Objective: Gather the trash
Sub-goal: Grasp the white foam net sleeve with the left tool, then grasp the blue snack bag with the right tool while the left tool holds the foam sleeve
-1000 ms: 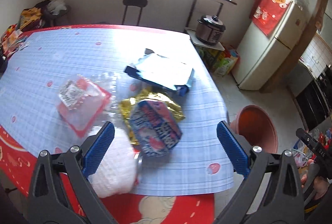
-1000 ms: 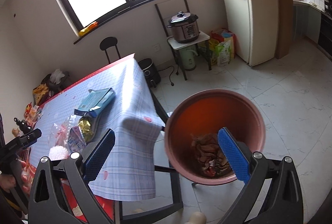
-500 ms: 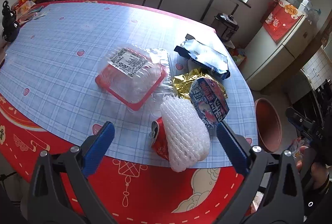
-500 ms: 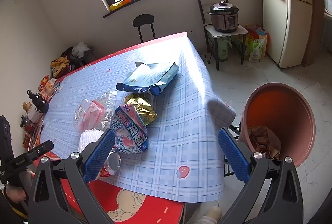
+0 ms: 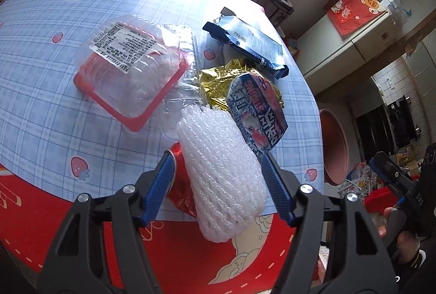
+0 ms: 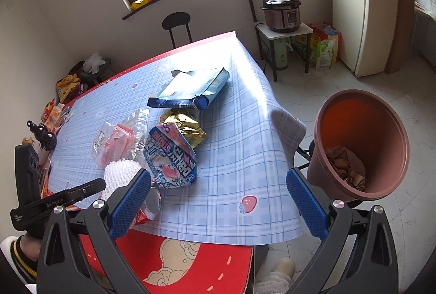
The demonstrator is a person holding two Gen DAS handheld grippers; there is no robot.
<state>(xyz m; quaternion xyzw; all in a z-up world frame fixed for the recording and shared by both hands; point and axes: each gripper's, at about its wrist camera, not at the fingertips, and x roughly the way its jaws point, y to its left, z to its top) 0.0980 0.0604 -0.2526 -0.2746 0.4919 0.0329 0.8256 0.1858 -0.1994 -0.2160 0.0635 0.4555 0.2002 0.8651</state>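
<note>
Trash lies on the blue checked tablecloth [image 5: 41,92]. A white foam fruit net [image 5: 223,171] lies over a red soda can [image 5: 181,185] at the near edge. My left gripper [image 5: 218,185] is partly closed around the net and can, its blue pads at their sides. Beyond lie a clear red-based plastic tray [image 5: 130,70], a gold foil wrapper [image 5: 218,78], a noodle cup lid [image 5: 256,111] and a blue snack bag [image 5: 250,46]. My right gripper [image 6: 218,201] is open and empty above the table's corner. The brown trash bin [image 6: 365,144] stands on the floor to its right.
A fridge [image 6: 378,8], a rice cooker on a small stand [image 6: 283,13] and bags stand by the far wall. A black stool [image 6: 177,24] is behind the table. Snack packets [image 6: 54,111] lie at the table's far left. The red table edge [image 6: 190,261] hangs near me.
My left gripper has dropped toward the near edge and narrowed around the foam net and can. My right gripper has swung from over the bin to over the table's corner.
</note>
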